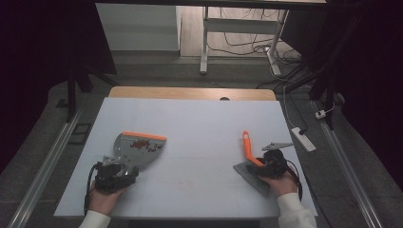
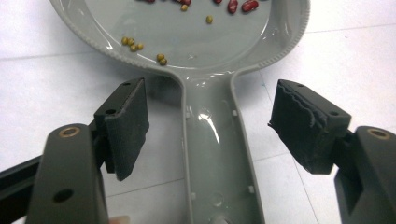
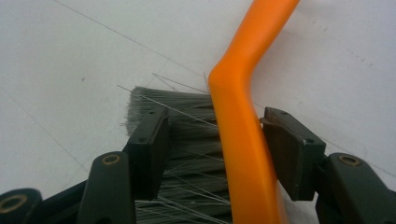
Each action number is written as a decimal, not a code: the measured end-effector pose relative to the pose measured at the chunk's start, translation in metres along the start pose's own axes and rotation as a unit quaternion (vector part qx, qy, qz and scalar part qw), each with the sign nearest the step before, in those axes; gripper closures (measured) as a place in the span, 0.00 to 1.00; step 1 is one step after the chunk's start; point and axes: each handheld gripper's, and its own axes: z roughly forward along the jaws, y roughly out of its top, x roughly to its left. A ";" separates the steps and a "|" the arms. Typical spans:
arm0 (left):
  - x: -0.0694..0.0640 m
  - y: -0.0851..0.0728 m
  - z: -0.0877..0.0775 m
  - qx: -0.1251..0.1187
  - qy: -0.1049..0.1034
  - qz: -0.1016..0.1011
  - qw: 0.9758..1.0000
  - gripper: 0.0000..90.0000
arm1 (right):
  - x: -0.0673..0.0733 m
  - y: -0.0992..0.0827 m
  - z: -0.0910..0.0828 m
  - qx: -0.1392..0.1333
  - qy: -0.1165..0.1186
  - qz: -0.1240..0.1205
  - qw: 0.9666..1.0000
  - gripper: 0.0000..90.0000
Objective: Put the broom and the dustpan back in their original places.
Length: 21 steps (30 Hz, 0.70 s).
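Observation:
A grey dustpan (image 1: 138, 147) with an orange front lip lies on the left of the white table, with red and small yellow beans (image 2: 161, 58) in its pan. My left gripper (image 1: 116, 173) is open. Its pads (image 2: 126, 123) stand on either side of the dustpan handle (image 2: 217, 154), with a gap on both sides. On the right lies a brush with an orange handle (image 1: 247, 145) and grey bristles (image 3: 187, 130). My right gripper (image 1: 272, 164) straddles it. One pad sits over the bristles, the other is close against the handle (image 3: 243, 135), and the jaws are parted.
The white board (image 1: 199, 123) covers the table, and its middle lies bare between the two tools. A white power strip (image 1: 304, 137) lies on the floor off the right edge. Desk legs and cables stand beyond the far edge.

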 end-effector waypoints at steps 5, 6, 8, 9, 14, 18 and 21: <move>0.000 0.000 -0.004 -0.002 -0.001 0.012 1.000 0.31 | -0.001 -0.001 -0.002 -0.008 -0.015 0.006 1.000 0.45; 0.000 0.000 -0.005 -0.004 0.000 0.013 1.000 0.30 | -0.002 -0.001 -0.003 -0.014 -0.009 0.011 1.000 0.45; -0.001 0.001 -0.009 -0.008 0.003 0.018 1.000 0.30 | -0.002 0.000 -0.006 -0.017 -0.012 0.012 1.000 0.45; -0.001 0.002 -0.011 -0.009 0.003 0.022 1.000 0.30 | -0.001 0.000 -0.007 -0.020 -0.015 0.010 1.000 0.45; -0.004 0.005 -0.021 -0.025 -0.033 0.035 0.999 0.30 | 0.005 0.000 -0.019 -0.049 -0.003 -0.004 0.999 0.48; -0.008 0.008 -0.020 -0.018 -0.058 0.068 0.996 0.31 | 0.013 -0.001 -0.025 -0.062 0.015 -0.036 0.997 0.49; -0.011 0.011 -0.016 -0.017 -0.075 0.094 0.993 0.32 | 0.019 -0.002 -0.025 -0.066 0.026 -0.056 0.996 0.49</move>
